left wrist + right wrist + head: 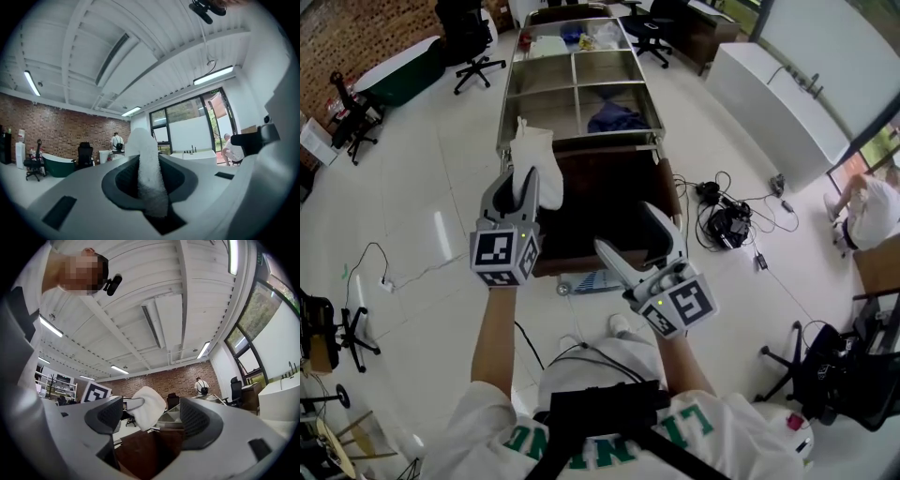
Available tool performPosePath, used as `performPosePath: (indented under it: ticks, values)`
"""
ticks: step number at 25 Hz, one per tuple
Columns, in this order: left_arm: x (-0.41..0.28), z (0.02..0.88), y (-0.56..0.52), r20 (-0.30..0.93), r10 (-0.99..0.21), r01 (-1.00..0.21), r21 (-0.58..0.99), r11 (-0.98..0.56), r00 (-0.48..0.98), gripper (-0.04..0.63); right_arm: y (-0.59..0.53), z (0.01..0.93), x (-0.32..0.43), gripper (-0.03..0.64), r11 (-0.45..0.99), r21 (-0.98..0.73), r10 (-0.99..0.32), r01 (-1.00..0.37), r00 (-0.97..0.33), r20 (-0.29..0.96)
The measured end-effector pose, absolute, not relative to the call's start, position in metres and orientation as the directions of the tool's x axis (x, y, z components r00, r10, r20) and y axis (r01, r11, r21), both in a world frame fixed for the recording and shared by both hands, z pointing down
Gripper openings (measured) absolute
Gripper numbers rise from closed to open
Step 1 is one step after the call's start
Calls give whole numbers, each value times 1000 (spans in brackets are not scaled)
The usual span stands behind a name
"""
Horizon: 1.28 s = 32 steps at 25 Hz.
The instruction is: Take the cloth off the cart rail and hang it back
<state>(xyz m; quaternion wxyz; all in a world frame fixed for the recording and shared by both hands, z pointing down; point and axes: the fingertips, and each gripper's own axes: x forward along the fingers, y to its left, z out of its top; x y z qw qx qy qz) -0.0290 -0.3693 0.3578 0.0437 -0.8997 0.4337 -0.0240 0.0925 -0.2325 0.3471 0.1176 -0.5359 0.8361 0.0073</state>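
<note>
A white cloth (535,157) hangs bunched from my left gripper (519,184), which is shut on it just before the cart rail (602,142), at the rail's left end. In the left gripper view the cloth (149,174) stands pinched between the jaws of the left gripper (151,190). My right gripper (637,242) is open and empty, lower and to the right, over the dark brown bin (609,202) at the cart's near end. The right gripper view looks between the spread jaws of the right gripper (152,427) at the cloth (149,412) held by the left gripper (127,404).
The metal cart (575,73) has several compartments; one holds a blue cloth (614,117). Cables and a black device (727,223) lie on the floor to the right. Office chairs (473,42) stand at the back, a white counter (787,94) at the right, and a person (867,211) beyond it.
</note>
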Motion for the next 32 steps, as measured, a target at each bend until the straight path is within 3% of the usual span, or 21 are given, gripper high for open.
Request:
performPosePath:
  ticks: [4,8,12,14,16,19,26,32]
  values:
    - [5,366,-417,28,-754,-748,-111,-654,656,72,-230,350,108,388,392,-117,-909,-912,-365,-202]
    - [17,392,-471,66,-776,-776,-24,-630,627,72,-230,357,124,388,358,-134,-925,-924,-331,-189]
    - [24,449,-508,257,-777,-803,-2,-595,575,83,-227,362,133,388,339,-143,-932,-930,-312,-181]
    - [21,470,-513,355,-760,-819,28,-573,544,170,-226,364,134,388,339,-146,-933,-929,-312,-178]
    - [18,486,-516,426,-748,-830,12,-558,509,324,-227,366,134,388,342,-150,-933,-928,-315,-174]
    - [15,496,-518,454,-758,-833,-58,-550,468,459,-230,368,130,388,352,-152,-930,-924,-326,-170]
    - [-3,480,-523,399,-814,-844,-155,-514,422,553,-234,368,114,388,384,-150,-918,-911,-360,-165]
    - [-7,462,-508,339,-827,-833,-179,-524,448,555,-236,369,111,388,385,-152,-918,-910,-362,-162]
